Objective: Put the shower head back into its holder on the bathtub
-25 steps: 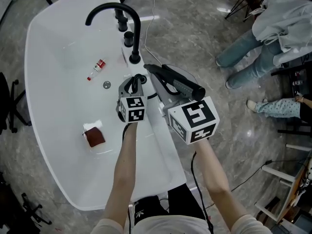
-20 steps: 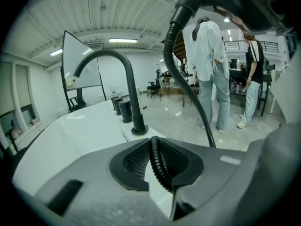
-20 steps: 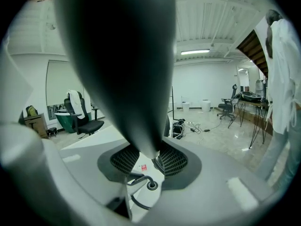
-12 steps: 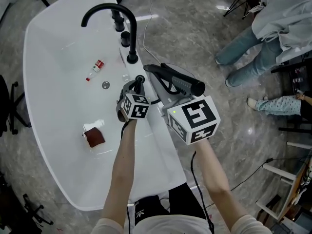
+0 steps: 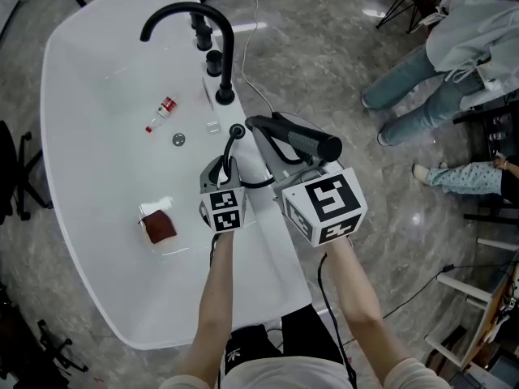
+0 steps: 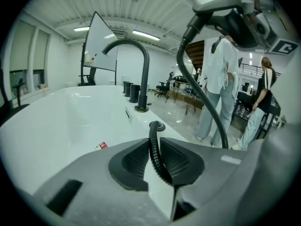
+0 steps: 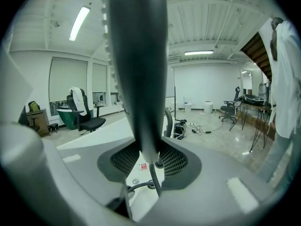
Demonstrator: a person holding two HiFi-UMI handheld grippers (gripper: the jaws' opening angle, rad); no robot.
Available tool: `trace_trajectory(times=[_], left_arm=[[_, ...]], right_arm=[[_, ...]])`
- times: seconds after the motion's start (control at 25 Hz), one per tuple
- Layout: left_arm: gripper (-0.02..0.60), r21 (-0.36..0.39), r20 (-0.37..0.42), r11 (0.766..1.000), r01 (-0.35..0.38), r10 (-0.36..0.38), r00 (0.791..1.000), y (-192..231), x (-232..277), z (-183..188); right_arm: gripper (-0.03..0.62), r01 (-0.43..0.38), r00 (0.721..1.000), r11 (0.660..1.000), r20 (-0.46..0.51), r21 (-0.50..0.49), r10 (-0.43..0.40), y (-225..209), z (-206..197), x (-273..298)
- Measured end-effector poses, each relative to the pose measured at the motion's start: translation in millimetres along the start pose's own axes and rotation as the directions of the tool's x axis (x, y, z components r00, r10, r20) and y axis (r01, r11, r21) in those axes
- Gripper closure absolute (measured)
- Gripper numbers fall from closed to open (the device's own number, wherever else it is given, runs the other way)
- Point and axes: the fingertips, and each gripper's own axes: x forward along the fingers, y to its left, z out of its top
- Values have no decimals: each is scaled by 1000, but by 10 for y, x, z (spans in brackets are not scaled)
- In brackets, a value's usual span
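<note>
The holder [image 5: 237,130] is seen as a black ring set in the rim of the white bathtub [image 5: 97,177], and every place below is given from it. The shower head [image 5: 304,143] is not seated in the holder: it is held in the air just to the right of it and nearer the person, over the tub's outer edge. It is clamped at its narrow lower end between the pads of the right gripper [image 7: 146,157], whose jaws are closed firmly on it, with the broad black body rising above the camera. The ribbed black hose [image 6: 154,147] is drawn up out of the holder and passes between the jaws of the left gripper [image 6: 155,149], which is placed just on the person's side of the holder. Those jaws are opening, and the hose is seen lying against both pads. Beyond the holder, on the same rim, a curved black faucet [image 5: 195,21] is mounted. To the left of the holder, inside the tub, a small red-labelled bottle [image 5: 161,113] and a round drain [image 5: 178,139] are seen.
</note>
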Motion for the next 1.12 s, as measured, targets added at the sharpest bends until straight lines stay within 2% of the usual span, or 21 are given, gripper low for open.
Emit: trace_trajectory(times=[0.04,0.12,0.32,0.44,0.52,0.6,0.68,0.76,0.84,0.92,1.12], left_arm=[[517,-8,7,1000,-7,7,1000,10,4,15],[520,30,-4,1000,6,-6,1000,8,119,54],[518,176,-150,978,113,-87,985,-85,563,177],[518,215,-138,969,124,-96,986,-106,630,305],[512,180,-82,980,81,-67,994,-62,499,296],[511,96,-45,995,31,-27,999,-7,251,174],[511,12,-50,1000,14,-14,999,4,39,-13],[509,-33,-61,999,22,-24,998,-29,-39,-177],[515,-20,-52,1000,21,-22,998,-34,-28,-187],[518,14,-44,1000,20,-19,999,-1,84,-45],[517,95,-99,994,59,-50,994,87,476,247]], right_arm=[[456,1,1000,1000,-2,1,-1,-6,-6,-13],[456,3,1000,1000,-1,-1,-3,-19,-5,-41],[456,10,1000,1000,12,13,-10,-36,18,-107],[456,7,1000,1000,8,23,-7,-29,-14,-112],[456,3,1000,1000,4,27,-3,-16,-36,-116],[456,-4,1000,1000,4,26,4,-11,-29,-121],[456,-10,1000,1000,7,20,10,-19,3,-116],[456,-11,1000,1000,13,15,11,-28,36,-111],[456,-14,1000,1000,16,15,14,-15,51,-111],[456,-17,1000,1000,18,11,17,3,53,-118],[456,-12,1000,1000,29,25,11,7,26,-139]])
